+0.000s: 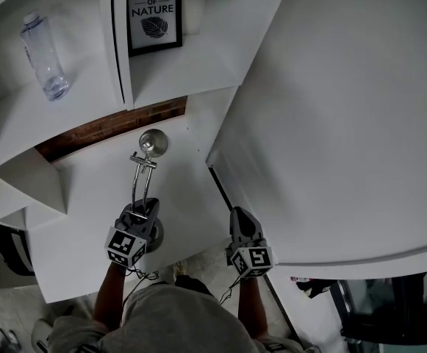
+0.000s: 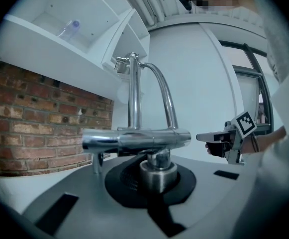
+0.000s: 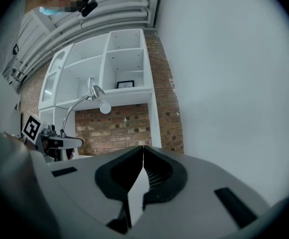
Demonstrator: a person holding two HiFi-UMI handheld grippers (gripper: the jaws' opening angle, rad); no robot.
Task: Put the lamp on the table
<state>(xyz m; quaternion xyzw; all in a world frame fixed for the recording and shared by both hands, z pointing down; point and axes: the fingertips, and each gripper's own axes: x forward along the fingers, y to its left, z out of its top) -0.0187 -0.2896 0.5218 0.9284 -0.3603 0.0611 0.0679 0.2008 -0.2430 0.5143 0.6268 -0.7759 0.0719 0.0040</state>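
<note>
One lamp was clamped in the left gripper; the right gripper was closed on nothing; one bottle lay shelved.

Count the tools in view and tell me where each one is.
2. The left tool is at the lower middle of the head view, shut on the lamp. The right tool is beside it, shut and empty, at the edge of the white table. None seems hidden.

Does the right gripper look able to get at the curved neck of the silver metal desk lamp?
Probably yes. The right gripper is empty, jaws shut, and nothing stands between it and the silver metal desk lamp, which the left gripper holds near its base. Its jaws would need opening first.
</note>
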